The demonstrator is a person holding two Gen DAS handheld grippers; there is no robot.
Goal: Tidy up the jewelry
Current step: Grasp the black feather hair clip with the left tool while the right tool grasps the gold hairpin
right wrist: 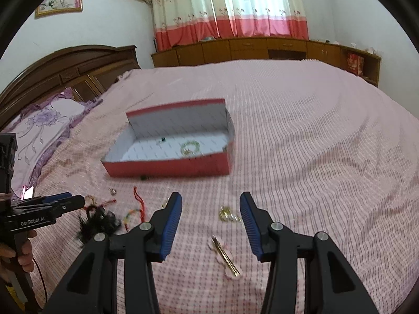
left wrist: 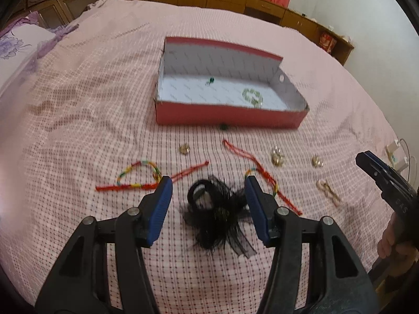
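Observation:
An open red box point(left wrist: 230, 116) point(right wrist: 167, 167) sits on the pink bed, holding a green bead bracelet point(left wrist: 252, 96) point(right wrist: 189, 148) and a small green earring point(left wrist: 210, 80). My left gripper point(left wrist: 208, 183) is open, its blue pads on either side of a black feathered hair tie point(left wrist: 217, 214) point(right wrist: 98, 222). My right gripper point(right wrist: 210, 201) is open above a pink-and-gold hair clip point(right wrist: 226, 257) point(left wrist: 328, 192). Two red braided string bracelets point(left wrist: 146, 180) point(left wrist: 259, 170), gold earrings point(left wrist: 277, 155) point(right wrist: 227, 214) and a dark green bead point(left wrist: 223, 126) lie in front of the box.
The pink checked bedspread point(right wrist: 301, 144) covers the whole bed. A purple floral pillow point(right wrist: 39, 128) and a wooden headboard point(right wrist: 65, 70) are at left. Low wooden cabinets point(right wrist: 262, 48) line the far wall. A white charger point(left wrist: 395, 154) lies at the bed's right edge.

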